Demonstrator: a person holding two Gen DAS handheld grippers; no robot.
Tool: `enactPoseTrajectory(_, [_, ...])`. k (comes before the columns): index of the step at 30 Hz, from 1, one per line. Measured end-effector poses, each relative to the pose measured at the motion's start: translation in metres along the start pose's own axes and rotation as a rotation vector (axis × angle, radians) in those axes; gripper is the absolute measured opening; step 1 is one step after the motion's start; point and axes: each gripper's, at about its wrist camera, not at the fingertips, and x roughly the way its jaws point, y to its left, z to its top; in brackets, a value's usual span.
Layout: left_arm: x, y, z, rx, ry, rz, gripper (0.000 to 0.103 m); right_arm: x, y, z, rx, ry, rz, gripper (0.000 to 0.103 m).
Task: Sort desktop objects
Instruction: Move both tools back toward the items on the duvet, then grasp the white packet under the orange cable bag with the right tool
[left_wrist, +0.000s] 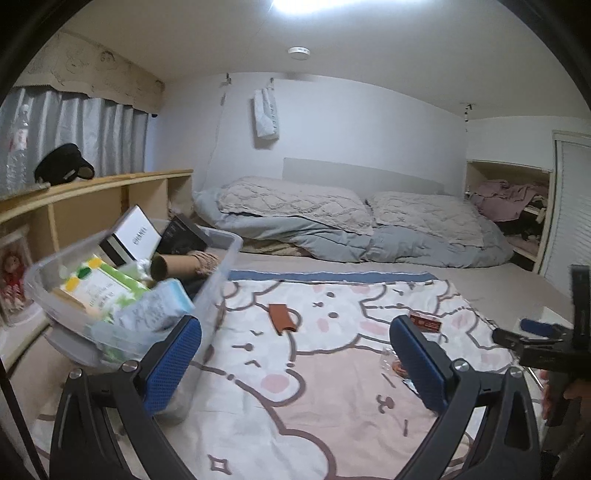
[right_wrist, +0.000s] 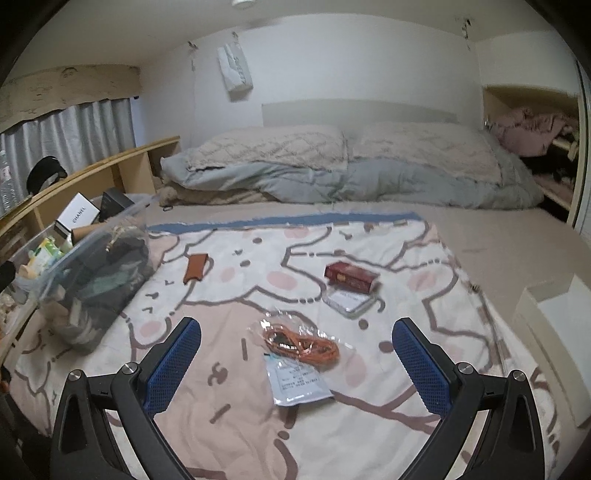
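Across the bed lies a cartoon-print blanket (right_wrist: 332, 424) in pink, white and grey, spread flat with a blue band along its far edge; two quilted pillows (right_wrist: 332, 147) and a grey duvet (right_wrist: 332, 181) are bunched against the far wall. Along the blanket's left edge stands a clear plastic bin (left_wrist: 221, 254), filled with a white box (left_wrist: 138, 236) lettered in black, a dark box beside it, a cardboard tube (left_wrist: 177, 264), a green-and-white carton (left_wrist: 107, 288) and a pale blue packet (left_wrist: 159, 302). A wooden shelf (left_wrist: 110, 181) runs behind the bin, with a black item on top near the grey curtain (left_wrist: 92, 133).

On the blanket, well apart from the bin, a dark red box (right_wrist: 351, 277) rests partly on a flat clear-wrapped white card (right_wrist: 347, 301). Nearer the right camera lies a clear bag holding a coiled orange cable (right_wrist: 303, 341), touching a white printed pouch (right_wrist: 299, 380) just in front of it. A small brown leather sleeve (right_wrist: 194, 267) lies alone between the bin and the red box.

The left gripper (left_wrist: 295, 365) hovers just beside the bin, jaws spread wide and holding nothing. The right gripper (right_wrist: 295, 365) hangs above the cable bag, jaws likewise wide apart and empty, and it shows at the right edge of the left view with part of a hand (left_wrist: 565, 391) on its handle
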Motion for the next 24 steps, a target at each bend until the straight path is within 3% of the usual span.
enactPoseTrajectory(5, [0.017, -0.005, -0.020, -0.002, 0.045, -0.014, 0.103, 0.031, -0.012, -0.017, 0.042, 0.074, -0.016, 0.102])
enactPoseTrajectory(7, [0.025, -0.005, -0.030, -0.014, 0.075, -0.017, 0.103, 0.045, -0.016, -0.025, 0.059, 0.118, -0.012, 0.085])
enactPoseTrajectory(12, [0.051, -0.004, -0.058, -0.038, 0.162, -0.022, 0.103, 0.083, -0.024, -0.046, 0.112, 0.224, 0.005, 0.061])
enactPoseTrajectory(17, [0.074, -0.010, -0.085, -0.028, 0.218, -0.028, 0.103, 0.112, -0.024, -0.061, 0.129, 0.294, 0.016, 0.058])
enactPoseTrajectory(19, [0.084, -0.009, -0.095, -0.052, 0.248, -0.062, 0.103, 0.126, -0.024, -0.066, 0.122, 0.325, 0.011, 0.053])
enactPoseTrajectory(24, [0.104, -0.005, -0.118, -0.135, 0.330, -0.145, 0.103, 0.144, -0.022, -0.071, 0.101, 0.360, 0.009, 0.051])
